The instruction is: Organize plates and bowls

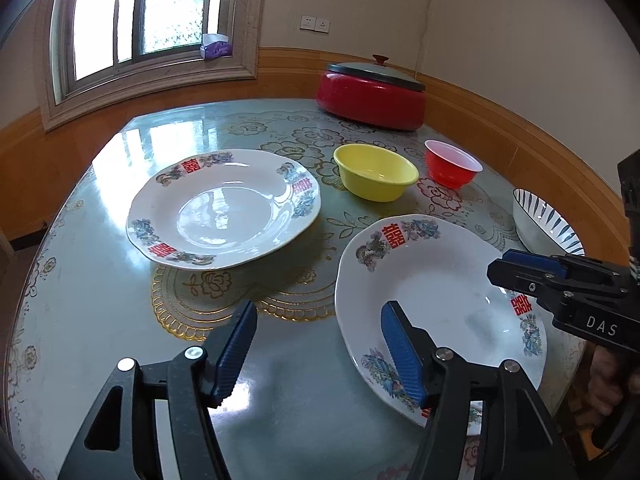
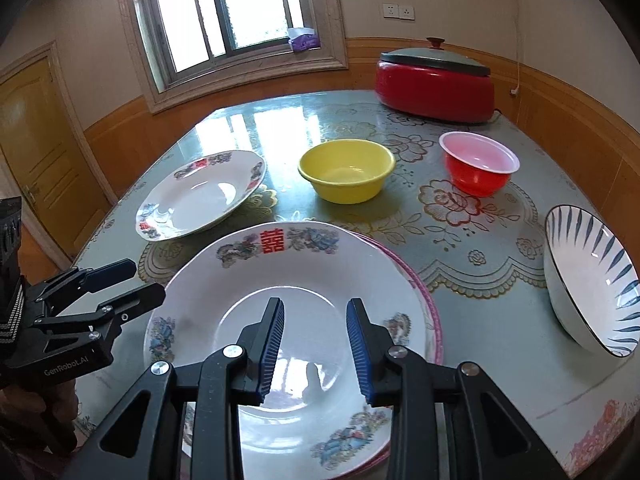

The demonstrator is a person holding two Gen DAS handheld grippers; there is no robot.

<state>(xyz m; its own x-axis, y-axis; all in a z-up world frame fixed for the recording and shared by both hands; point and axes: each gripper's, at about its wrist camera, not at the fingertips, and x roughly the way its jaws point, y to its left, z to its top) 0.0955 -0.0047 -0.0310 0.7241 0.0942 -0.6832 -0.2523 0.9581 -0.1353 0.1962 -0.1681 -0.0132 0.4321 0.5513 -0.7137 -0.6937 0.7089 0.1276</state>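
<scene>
While both tools hover over the glossy floral desk, the left hand-held gripper sits with its blue-padded jaws spread wide and holding nothing, one pad over bare desk and the other over the near rim of the stacked plate. Over on the other side, the right hand-held gripper hangs above that same plate's well, jaws parted with a clear gap between them, gripping nothing. That top plate lies on a pink-rimmed plate, whose edge peeks out on the right. A second patterned plate rests by itself farther left, well apart from the stack. Behind them stand a yellow bowl and a red bowl, near each other but not touching. A blue-striped bowl sits at the right edge, tilted. At the far end sits a red lidded pot
</scene>
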